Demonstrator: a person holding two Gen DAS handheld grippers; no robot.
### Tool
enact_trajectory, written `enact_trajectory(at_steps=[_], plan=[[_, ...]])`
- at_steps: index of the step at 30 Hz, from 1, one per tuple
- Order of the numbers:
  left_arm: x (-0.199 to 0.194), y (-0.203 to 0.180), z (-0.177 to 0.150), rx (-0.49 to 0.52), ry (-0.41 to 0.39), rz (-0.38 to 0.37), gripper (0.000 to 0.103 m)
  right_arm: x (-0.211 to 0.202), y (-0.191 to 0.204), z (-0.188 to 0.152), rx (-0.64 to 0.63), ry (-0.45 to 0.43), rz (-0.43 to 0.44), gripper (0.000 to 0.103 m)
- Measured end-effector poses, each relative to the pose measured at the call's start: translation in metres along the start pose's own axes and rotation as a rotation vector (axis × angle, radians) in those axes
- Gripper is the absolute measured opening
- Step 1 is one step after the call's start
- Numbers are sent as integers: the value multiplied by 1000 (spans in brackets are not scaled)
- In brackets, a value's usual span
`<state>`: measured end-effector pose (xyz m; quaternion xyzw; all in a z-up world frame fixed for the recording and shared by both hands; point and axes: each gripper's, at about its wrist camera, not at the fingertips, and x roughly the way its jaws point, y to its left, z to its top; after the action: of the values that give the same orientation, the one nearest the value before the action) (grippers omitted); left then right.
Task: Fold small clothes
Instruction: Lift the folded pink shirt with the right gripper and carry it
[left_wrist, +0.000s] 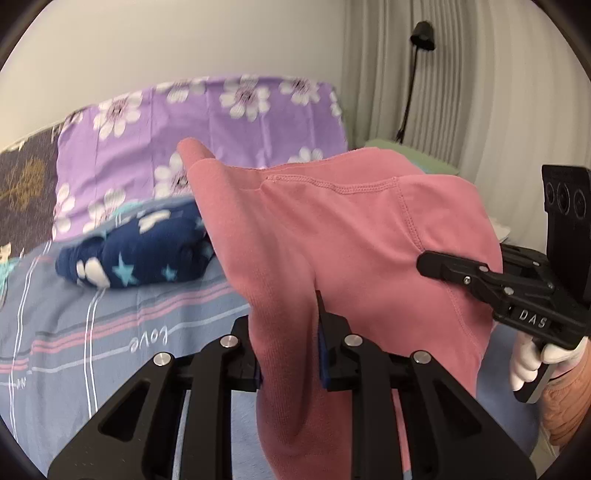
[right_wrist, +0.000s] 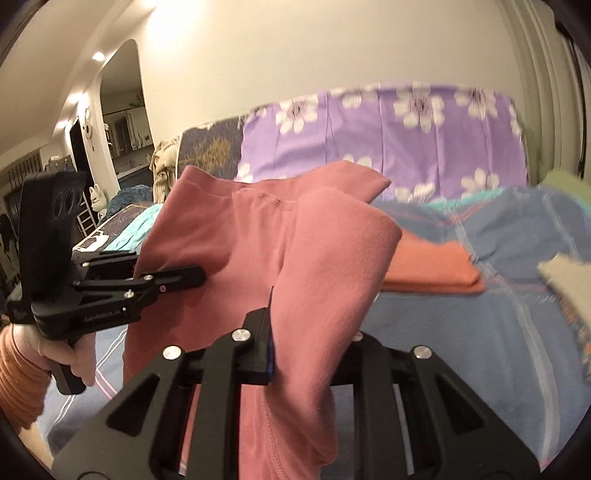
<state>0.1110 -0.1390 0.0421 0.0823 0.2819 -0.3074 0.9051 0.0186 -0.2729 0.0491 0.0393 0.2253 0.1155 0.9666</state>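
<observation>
A pink garment hangs in the air above the bed, held by both grippers. My left gripper is shut on one bunched edge of it, cloth draping between and below the jaws. My right gripper is shut on another edge of the pink garment. Each gripper shows in the other's view: the right one at the garment's right side, the left one at its left side. The cloth hides most of the fingertips.
A navy star-print bundle lies on the striped blue bedsheet. A folded orange cloth and a pale cloth lie on the bed. A purple flowered cover stands behind. A curtain and lamp are at right.
</observation>
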Motion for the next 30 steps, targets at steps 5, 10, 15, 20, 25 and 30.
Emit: enact_trajectory(at_steps=[5,10,15,20,25,30], plan=[[-21,-33,35,77,-75,0,22,-38,-11,23,-2,-83,-34,17],[-30,-65,73,141,-135,22,22,-62,-33,55,-13,-114,-77,17],[-17,-80,113,173,-176,27,22,-65,-57,95,-45,-140,-148,17],[13,-90,155,197,-188,48,22,-49,-78,132,-81,-148,-270,17],[42,-97,181,229,-190,93,22,-22,-100,158,-67,-156,-353,17],[74,-91,204,203,-167,106,22,11,-125,170,-6,-151,-378,17]])
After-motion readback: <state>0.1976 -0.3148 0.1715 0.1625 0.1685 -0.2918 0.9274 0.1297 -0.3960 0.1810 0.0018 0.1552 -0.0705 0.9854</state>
